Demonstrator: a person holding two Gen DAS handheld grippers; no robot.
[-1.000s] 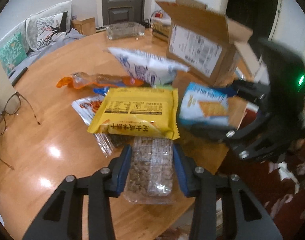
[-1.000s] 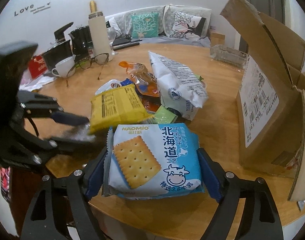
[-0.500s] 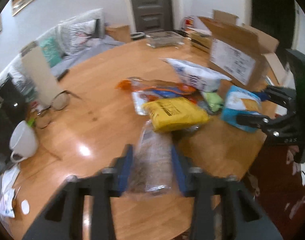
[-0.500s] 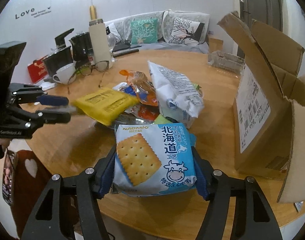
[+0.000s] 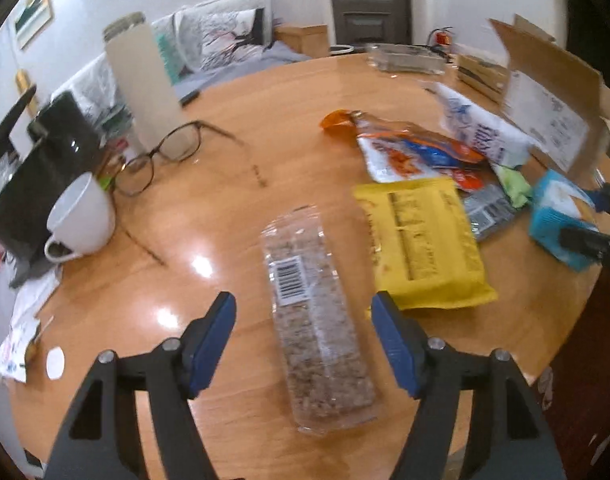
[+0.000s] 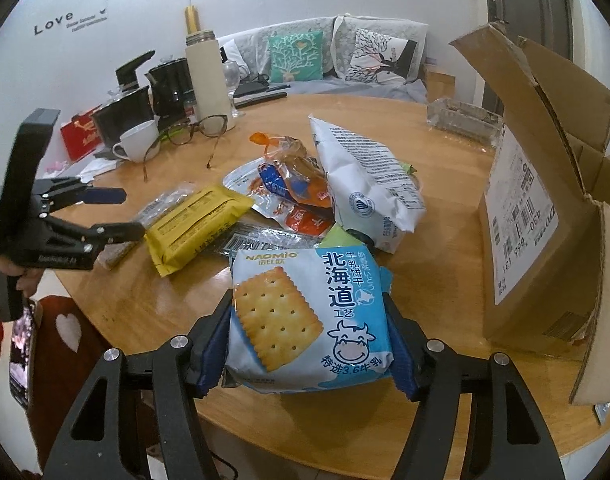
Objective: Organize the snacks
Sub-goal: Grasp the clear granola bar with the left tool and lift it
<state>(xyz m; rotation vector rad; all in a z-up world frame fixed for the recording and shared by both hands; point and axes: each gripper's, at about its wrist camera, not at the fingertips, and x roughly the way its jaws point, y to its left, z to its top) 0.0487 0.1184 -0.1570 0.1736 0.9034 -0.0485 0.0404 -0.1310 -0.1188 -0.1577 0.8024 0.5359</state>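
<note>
Clear-wrapped cereal bar pack (image 5: 317, 316) lies flat on the bench (image 5: 233, 152) between your left tool's (image 5: 303, 344) opening, untouching pads, so that placing looks finished; your right tool (image 6: 305, 344) clenches the blue cracker pack (image 6: 305, 320), probably bound for the cardboard box (image 6: 545, 208).

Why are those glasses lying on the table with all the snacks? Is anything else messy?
The glasses sit open beside the white cup, apart from the snacks. The snack pile is jumbled, packets overlapping. Crumpled paper lies near the table edge. Nothing looks spilled or torn.
</note>
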